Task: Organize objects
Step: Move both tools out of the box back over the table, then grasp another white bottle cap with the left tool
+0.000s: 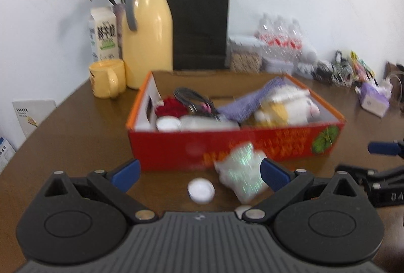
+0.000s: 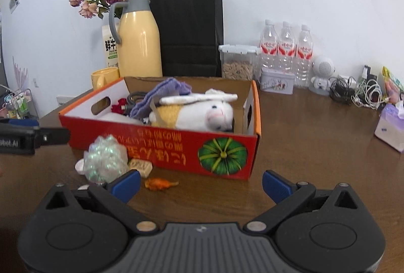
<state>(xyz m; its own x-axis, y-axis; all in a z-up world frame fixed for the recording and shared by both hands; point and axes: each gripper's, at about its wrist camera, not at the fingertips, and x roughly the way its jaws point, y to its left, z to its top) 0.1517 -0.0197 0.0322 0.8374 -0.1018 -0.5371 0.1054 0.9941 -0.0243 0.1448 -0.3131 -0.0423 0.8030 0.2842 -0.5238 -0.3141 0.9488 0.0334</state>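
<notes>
Left gripper [image 1: 199, 175]: jaws wide apart, holding nothing; white cap [image 1: 201, 190] between them, iridescent bundle [image 1: 242, 173] at 1 o'clock touching the red box [image 1: 227, 144]. Right gripper [image 2: 200, 184]: jaws wide, empty; orange toy [image 2: 160, 183] at 10 o'clock.

Both wrist cams low over table, facing red box [image 1: 234, 144] [image 2: 161, 146] close up; left cam sits further left.

table [image 2: 315, 159]: brown wood grain, smooth | box [image 2: 176, 146]: printed cardboard | jug [image 2: 139, 45]: glossy yellow | toy [image 2: 202, 113]: fluffy plush | bag [image 2: 192, 32]: matt black paper
</notes>
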